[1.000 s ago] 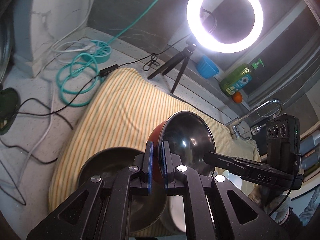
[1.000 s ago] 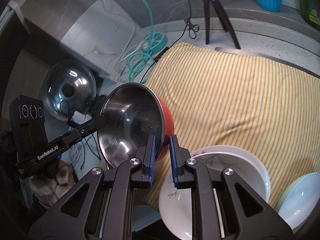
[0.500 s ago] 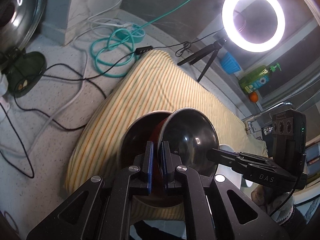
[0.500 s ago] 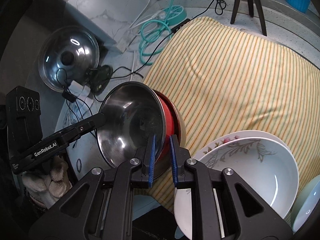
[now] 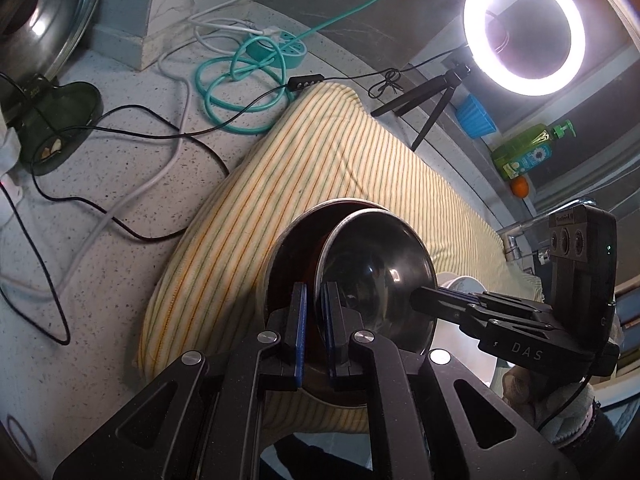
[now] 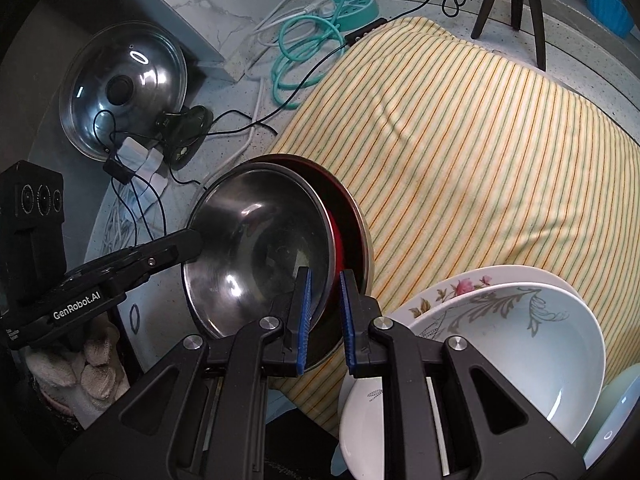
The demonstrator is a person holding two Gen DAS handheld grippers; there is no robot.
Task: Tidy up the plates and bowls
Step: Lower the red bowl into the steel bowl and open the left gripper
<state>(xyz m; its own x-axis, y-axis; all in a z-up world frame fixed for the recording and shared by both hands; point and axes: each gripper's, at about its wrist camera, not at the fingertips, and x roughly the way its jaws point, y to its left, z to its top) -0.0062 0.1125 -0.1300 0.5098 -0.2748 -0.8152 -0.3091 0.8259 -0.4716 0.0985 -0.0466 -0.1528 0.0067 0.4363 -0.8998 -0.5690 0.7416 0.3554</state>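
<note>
Left wrist view. My left gripper is clenched on the near rim of the steel bowl with a red outside, blue pads on either side of the thin lip. The bowl sits tilted, its lower edge inside a second, larger steel bowl that rests on the yellow striped cloth. The right gripper comes in from the right and bites the opposite rim. A white dish peeks out just behind that arm.

Risk here: two clamps on one thin, slick rim. If I let go on one side first, the tilted bowl can pivot and clang into the bowl beneath, or skid it along the soft cloth toward the counter edge in front.

Right wrist view. The right gripper is also clamped on the inner bowl's rim, red wall showing between it and the outer bowl. I can't quite tell whether the inner bowl is fully seated or riding on the outer rim. The left gripper holds the far side. Just beside my fingers sit a white floral plate and a white bowl with a grey leaf pattern.

Risk: opening or pulling back to the right could knock that crockery stack, which overhangs the cloth's near edge.
</note>
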